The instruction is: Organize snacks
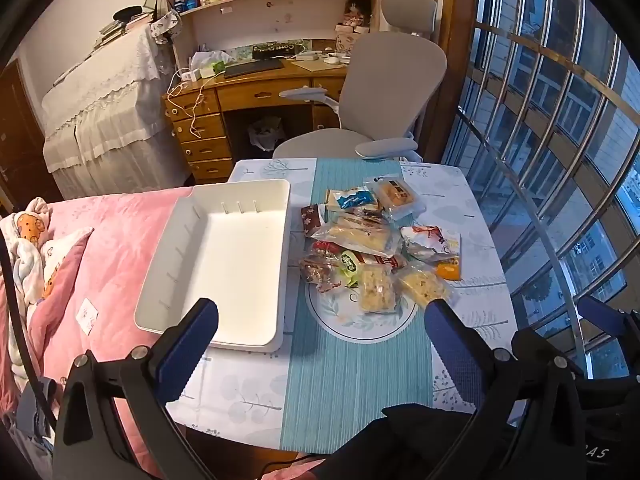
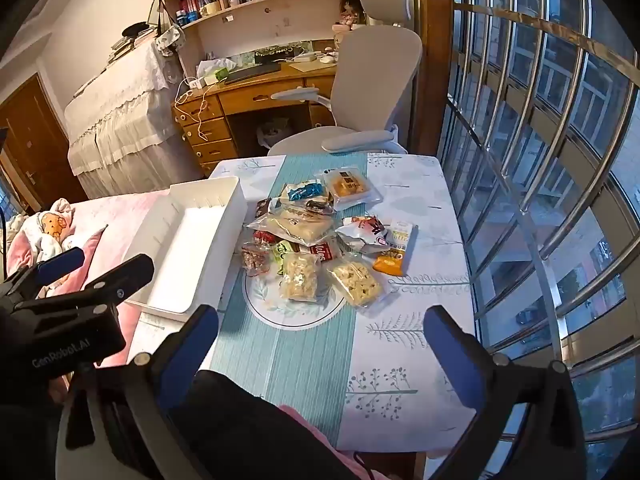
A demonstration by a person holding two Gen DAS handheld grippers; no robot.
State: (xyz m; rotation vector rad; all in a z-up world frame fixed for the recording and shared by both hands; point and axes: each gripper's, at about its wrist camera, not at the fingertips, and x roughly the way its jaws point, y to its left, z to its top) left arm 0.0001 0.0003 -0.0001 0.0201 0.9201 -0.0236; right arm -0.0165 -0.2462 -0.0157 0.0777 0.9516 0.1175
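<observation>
A pile of wrapped snacks (image 1: pixel 372 240) lies on the small table (image 1: pixel 472 320), also in the right wrist view (image 2: pixel 320 236). An empty white tray (image 1: pixel 228 264) sits left of the pile, half over the pink bed; it also shows in the right wrist view (image 2: pixel 188 248). My left gripper (image 1: pixel 322 312) is open and empty, held above the table's near side before the tray and pile. My right gripper (image 2: pixel 320 320) is open and empty, above the table's near edge. The left gripper (image 2: pixel 96 266) also shows at the left of the right wrist view.
A pink bed (image 1: pixel 100 248) with bedding adjoins the table's left side. A grey office chair (image 1: pixel 384 92) stands behind the table, before a wooden desk (image 1: pixel 248 92). Window bars (image 1: pixel 552 160) run along the right.
</observation>
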